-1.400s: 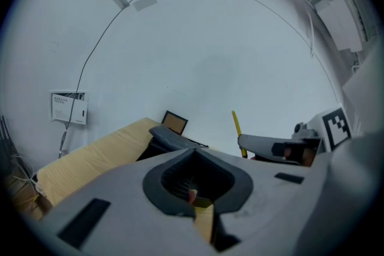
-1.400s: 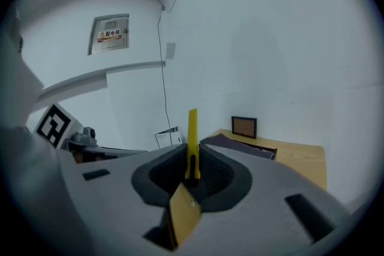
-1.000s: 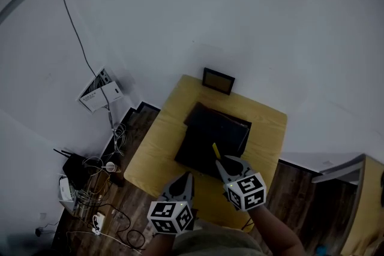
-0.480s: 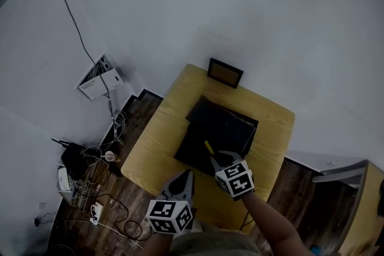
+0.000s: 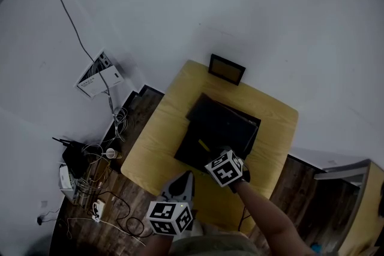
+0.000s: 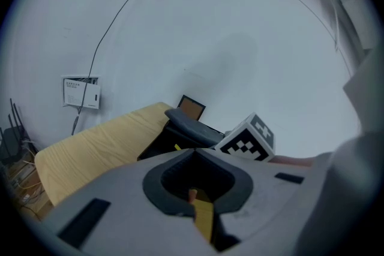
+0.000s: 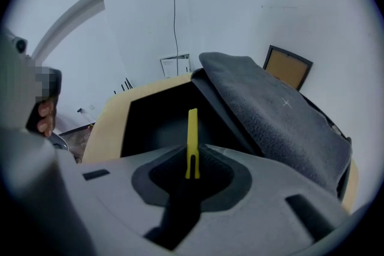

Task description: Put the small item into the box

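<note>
A thin yellow item [image 7: 192, 132] stands upright between the pads of my right gripper [image 7: 192, 151], which is shut on it. In the head view the right gripper [image 5: 212, 156] reaches over the open black box [image 5: 183, 151] on the yellow table [image 5: 157, 141], with the yellow item [image 5: 204, 145] above the box's dark inside. The box's grey lid [image 7: 273, 117] leans open behind it. My left gripper [image 5: 185, 181] hangs at the table's near edge, short of the box. Its jaws meet at the tips [image 6: 195, 151] with nothing in them.
A small dark framed panel [image 5: 227, 69] stands at the table's far edge against the white wall. Cables and small devices [image 5: 84, 174] lie on the wooden floor at the left, below a white box [image 5: 99, 82]. Light wooden furniture [image 5: 367, 201] stands at the right.
My right gripper has moved left and forward with the yellow item, from the box's near right corner to over its opening. The left gripper has stayed in place.
</note>
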Action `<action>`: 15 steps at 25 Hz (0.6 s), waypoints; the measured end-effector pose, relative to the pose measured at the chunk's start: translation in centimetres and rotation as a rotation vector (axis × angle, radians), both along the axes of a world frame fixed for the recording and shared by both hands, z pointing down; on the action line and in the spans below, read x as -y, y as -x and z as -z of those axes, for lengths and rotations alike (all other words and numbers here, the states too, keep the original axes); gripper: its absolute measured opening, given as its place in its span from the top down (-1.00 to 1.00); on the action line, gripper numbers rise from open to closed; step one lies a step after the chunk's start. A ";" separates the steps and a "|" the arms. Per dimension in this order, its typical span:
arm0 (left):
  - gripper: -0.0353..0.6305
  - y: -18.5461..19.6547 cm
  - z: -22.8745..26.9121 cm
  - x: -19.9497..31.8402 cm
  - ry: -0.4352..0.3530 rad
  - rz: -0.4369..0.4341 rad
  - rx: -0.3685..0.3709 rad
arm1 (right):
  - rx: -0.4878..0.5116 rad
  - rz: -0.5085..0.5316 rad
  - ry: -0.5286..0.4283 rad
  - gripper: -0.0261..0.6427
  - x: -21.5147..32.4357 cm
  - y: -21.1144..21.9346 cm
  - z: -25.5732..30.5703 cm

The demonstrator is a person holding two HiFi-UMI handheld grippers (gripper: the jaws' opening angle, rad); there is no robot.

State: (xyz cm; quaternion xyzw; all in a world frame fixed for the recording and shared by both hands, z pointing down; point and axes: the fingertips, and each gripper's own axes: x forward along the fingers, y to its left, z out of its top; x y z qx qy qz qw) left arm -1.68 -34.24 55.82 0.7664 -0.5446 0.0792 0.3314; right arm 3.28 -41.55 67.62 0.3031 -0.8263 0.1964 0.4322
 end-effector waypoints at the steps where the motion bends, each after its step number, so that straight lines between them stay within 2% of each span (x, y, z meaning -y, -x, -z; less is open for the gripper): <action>1: 0.88 0.1 -0.1 0.0 0.003 0.003 0.000 | -0.013 0.010 0.009 0.77 0.1 0.0 -0.3; 8: 0.88 0.3 -0.5 -0.3 0.015 0.011 -0.001 | -0.093 0.064 0.027 0.76 0.0 0.0 -1.8; 15: 0.88 0.2 -0.5 -0.9 0.011 0.006 -0.003 | -0.098 0.068 0.018 0.76 -0.2 0.0 -1.9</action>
